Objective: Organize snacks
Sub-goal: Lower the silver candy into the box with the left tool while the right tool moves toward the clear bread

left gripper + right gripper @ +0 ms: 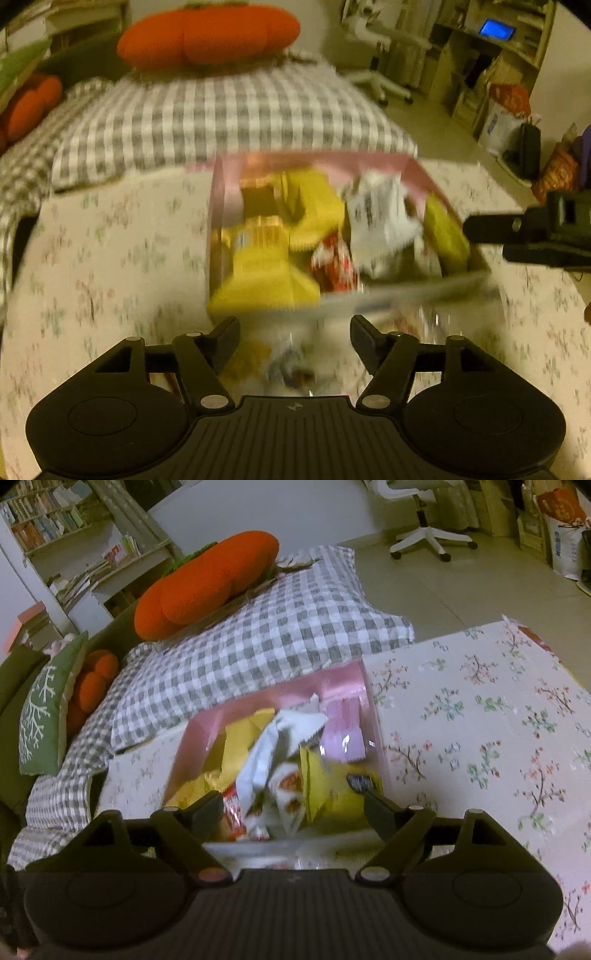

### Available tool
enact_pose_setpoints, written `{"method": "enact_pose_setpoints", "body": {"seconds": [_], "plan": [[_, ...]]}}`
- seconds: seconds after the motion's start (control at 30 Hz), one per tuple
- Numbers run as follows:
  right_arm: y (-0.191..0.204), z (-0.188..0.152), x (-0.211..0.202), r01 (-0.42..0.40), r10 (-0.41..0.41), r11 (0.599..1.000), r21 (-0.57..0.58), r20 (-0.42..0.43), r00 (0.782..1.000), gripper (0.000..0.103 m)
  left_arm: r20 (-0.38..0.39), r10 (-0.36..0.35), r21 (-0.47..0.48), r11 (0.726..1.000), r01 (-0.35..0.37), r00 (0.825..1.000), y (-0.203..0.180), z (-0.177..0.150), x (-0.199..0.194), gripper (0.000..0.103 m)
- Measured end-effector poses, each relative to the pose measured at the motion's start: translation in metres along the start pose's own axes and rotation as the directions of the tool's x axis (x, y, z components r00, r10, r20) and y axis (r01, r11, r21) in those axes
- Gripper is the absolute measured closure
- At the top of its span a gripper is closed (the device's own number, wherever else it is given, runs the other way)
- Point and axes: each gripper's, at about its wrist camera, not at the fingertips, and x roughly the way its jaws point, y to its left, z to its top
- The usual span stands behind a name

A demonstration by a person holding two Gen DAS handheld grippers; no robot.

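Note:
A pink box [226, 206] sits on the floral tablecloth [110, 258], filled with snack packets: yellow ones [266, 280], a white one [380, 218] and a red one [332, 262]. My left gripper [294, 332] is open just in front of the box, over a blurred clear wrapper [288, 365]. My right gripper [291, 805] is open at the box's near edge, over a yellow packet [332, 794] and a white packet [273, 746]. The pink box [340, 686] also shows in the right wrist view. The right gripper shows at the right edge of the left wrist view [480, 225].
A grey checked blanket [240, 635] and an orange cushion [207, 583] lie behind the table. A green pillow [44, 709] is at the left. An office chair [424, 528], shelves and bags stand on the floor beyond. The tablecloth [480, 720] stretches right of the box.

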Motion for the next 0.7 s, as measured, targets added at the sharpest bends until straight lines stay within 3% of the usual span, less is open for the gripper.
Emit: {"method": "enact_pose_setpoints", "body": {"seconds": [0.1, 0.27, 0.33, 0.4, 0.7], "plan": [[0.002, -0.006, 0.0, -0.008, 0.007, 1.0, -0.004, -0.017, 1.0, 0.019, -0.054, -0.004, -0.029, 1.0, 0.002, 0.999, 0.0, -0.007, 0.01, 0.044], [0.006, -0.015, 0.005, -0.007, 0.005, 0.999, -0.043, -0.053, 0.999, 0.018, -0.119, 0.005, -0.093, 0.995, -0.016, 0.993, -0.001, -0.016, 0.034, 0.064], [0.005, -0.018, 0.008, 0.001, -0.005, 0.998, -0.063, -0.069, 0.998, 0.018, -0.094, 0.029, -0.098, 0.994, -0.038, 0.995, -0.002, -0.018, 0.037, 0.069], [0.001, -0.019, 0.011, 0.006, -0.011, 0.998, -0.067, -0.084, 0.996, 0.018, -0.086, 0.057, -0.08, 0.995, -0.064, 0.995, -0.006, -0.019, 0.038, 0.083], [-0.022, -0.018, 0.01, 0.042, -0.043, 0.999, -0.004, -0.101, 0.994, 0.018, -0.046, 0.018, -0.021, 1.0, -0.019, 0.999, -0.018, -0.013, 0.003, 0.084]]}}
